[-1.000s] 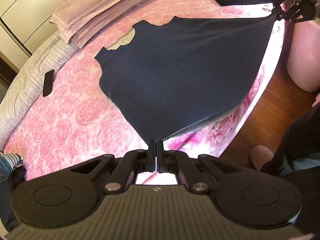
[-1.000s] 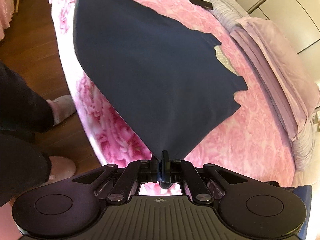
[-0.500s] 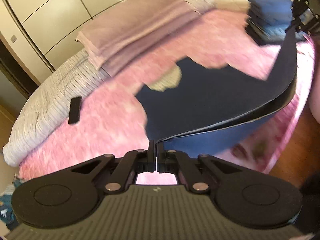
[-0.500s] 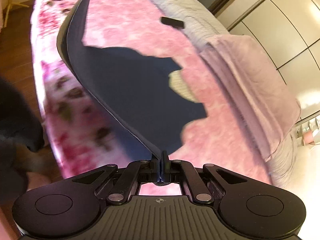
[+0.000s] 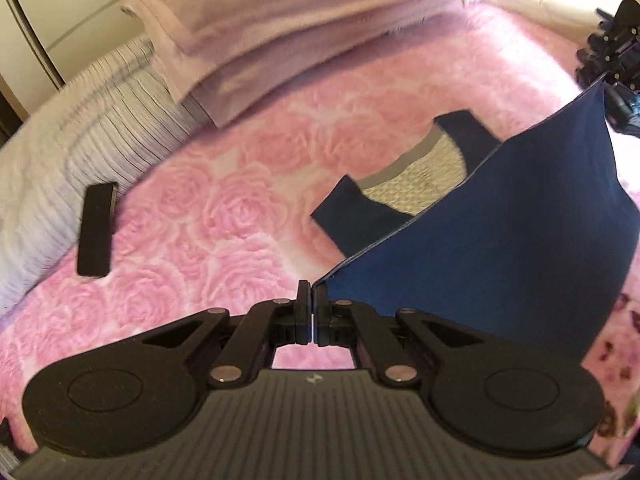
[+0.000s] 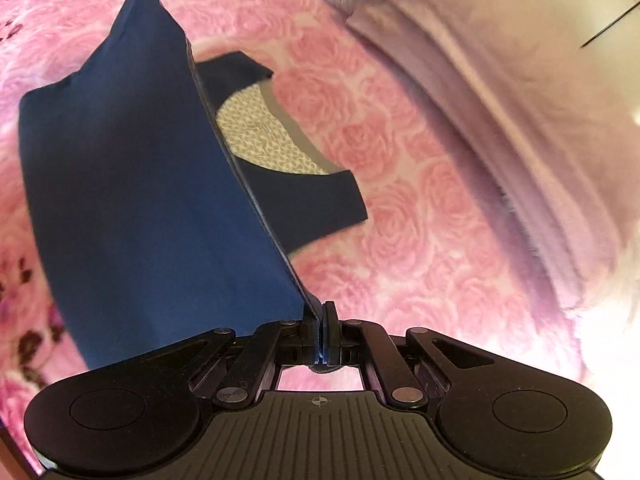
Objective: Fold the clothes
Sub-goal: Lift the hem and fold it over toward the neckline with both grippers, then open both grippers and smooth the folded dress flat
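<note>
Navy top [image 5: 500, 248] lies neckline toward the far pillows, hem lifted, left tongs [image 5: 311, 300] and right tongs [image 6: 323, 316] each pinching 1 hem corner.

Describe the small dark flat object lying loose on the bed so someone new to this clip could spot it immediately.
Start at the bed's pink rose-print cover, then look to where it meets the pale striped quilt. Right on that seam lies a small black slab, flat and rectangular, well apart from the navy top. It is the only hard-edged, non-fabric item on the bedding.
</note>
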The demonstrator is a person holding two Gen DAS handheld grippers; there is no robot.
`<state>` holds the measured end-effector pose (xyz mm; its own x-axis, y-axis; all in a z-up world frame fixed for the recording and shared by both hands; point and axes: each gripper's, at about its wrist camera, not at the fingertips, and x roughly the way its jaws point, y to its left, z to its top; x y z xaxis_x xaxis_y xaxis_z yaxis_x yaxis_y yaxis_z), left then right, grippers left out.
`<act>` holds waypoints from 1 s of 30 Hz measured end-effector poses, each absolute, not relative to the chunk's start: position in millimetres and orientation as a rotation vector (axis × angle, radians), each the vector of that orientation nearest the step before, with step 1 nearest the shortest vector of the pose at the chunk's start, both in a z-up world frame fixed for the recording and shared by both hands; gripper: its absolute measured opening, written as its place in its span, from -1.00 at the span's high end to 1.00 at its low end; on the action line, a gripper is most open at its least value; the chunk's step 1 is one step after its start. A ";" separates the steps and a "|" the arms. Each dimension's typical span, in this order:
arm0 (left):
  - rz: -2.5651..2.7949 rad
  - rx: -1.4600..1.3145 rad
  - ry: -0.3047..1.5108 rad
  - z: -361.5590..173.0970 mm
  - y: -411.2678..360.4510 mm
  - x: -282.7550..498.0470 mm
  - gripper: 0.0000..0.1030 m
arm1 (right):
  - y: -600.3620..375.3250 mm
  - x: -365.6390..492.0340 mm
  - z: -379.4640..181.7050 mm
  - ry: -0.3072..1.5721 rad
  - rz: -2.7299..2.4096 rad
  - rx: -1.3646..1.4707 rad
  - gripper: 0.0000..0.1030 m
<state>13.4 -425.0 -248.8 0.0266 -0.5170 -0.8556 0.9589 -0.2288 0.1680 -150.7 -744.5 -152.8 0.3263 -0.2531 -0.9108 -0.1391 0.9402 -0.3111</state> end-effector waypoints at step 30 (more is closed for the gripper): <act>-1.234 1.013 0.818 -362.8 -531.2 65.7 0.71 | -889.6 -83.3 -258.7 1.117 -0.315 0.141 -0.21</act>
